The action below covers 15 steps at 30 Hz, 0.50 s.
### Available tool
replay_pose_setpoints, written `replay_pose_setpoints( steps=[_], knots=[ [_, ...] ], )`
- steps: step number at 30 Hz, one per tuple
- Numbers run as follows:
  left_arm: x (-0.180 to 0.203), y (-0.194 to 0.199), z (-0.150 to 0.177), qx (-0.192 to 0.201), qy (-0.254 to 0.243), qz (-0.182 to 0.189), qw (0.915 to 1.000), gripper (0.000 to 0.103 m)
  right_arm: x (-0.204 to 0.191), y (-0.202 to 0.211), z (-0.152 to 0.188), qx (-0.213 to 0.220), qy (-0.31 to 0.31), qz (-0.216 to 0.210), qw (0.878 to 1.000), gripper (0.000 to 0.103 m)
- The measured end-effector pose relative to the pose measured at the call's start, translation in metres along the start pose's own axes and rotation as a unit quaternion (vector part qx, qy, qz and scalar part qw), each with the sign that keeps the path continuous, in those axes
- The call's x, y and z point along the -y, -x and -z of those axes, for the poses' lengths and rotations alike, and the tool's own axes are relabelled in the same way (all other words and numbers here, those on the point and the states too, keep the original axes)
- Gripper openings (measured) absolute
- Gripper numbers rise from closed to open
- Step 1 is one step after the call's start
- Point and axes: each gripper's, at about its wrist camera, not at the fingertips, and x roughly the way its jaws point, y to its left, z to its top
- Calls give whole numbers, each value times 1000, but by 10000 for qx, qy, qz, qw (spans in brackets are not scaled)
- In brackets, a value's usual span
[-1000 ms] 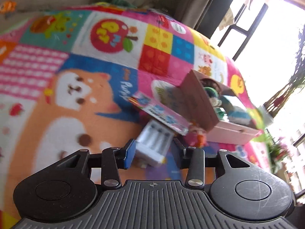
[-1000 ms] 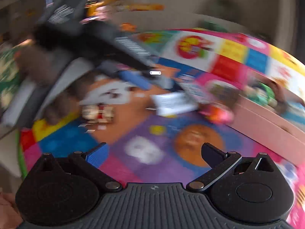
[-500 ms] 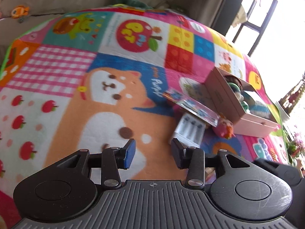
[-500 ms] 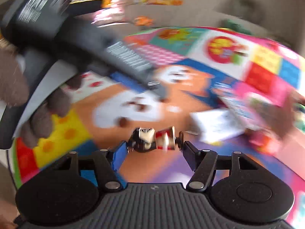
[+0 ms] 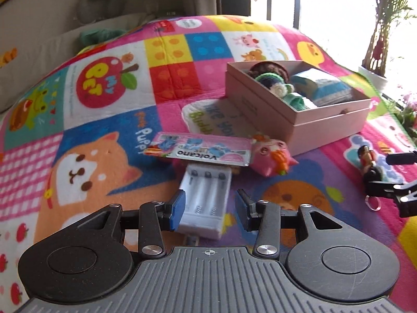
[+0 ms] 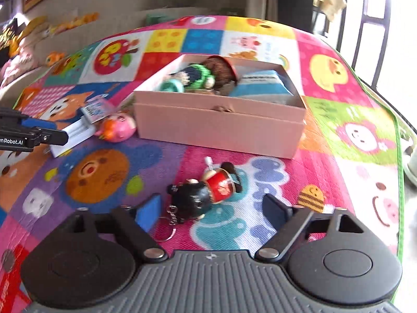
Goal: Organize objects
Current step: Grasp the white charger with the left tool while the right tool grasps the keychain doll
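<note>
The left hand-held gripper (image 5: 209,206) stood partly open, its two pads flanking the near end of a white battery charger (image 5: 206,200) that lay flat on the play mat (image 5: 104,120); whether the blue pad touched the charger's side I cannot tell, and the other pad stood clear of it; the right hand-held gripper (image 6: 212,208) was wide, its jaws having just been opening, with a small figure keychain (image 6: 206,194) lying on the mat between them, apart from both pads, its ring (image 6: 166,230) trailing toward the camera; just beyond the charger a flat pink packet (image 5: 200,150) marked "Volcano" overlapped its far end; a pink plush toy (image 5: 272,159) sat touching the packet's right end and close against the near wall of a pink cardboard box (image 5: 299,114); the box stood open on the mat, holding a knitted doll (image 5: 273,78) with a brown top and green band on the left and a pale blue packet (image 5: 320,86) on the right; farther off the mat ran to a beige wall, with a bright window (image 5: 333,0) and a potted plant (image 5: 380,26) at the right.
</note>
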Motion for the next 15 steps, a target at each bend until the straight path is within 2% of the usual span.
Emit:
replay_pose_setpoints(
  steps=[2, 5, 8, 11, 12, 15],
  knots=[
    [-5, -8, -3, -114, 15, -34, 9999, 49, 5, -7, 5, -92, -173, -55, 9998, 90],
    [-14, -16, -7, -63, 221, 310, 9993, 52, 9, -6, 6, -54, -159, -187, 9997, 98],
    [-16, -24, -13, -66, 295, 484, 9984, 52, 8, -10, 5, -110, -147, -279, 9994, 103],
    [-9, -29, -17, -167, 56, 449, 9988, 50, 6, -11, 5, -136, -109, -285, 9994, 103],
    [-8, -33, -17, -386, 70, 465, 9981, 49, 6, -10, 5, -137, -109, -290, 9994, 103],
    [-4, -30, -13, -347, -142, 273, 9989, 47, 6, -10, 5, -128, -119, -300, 9994, 103]
  ],
)
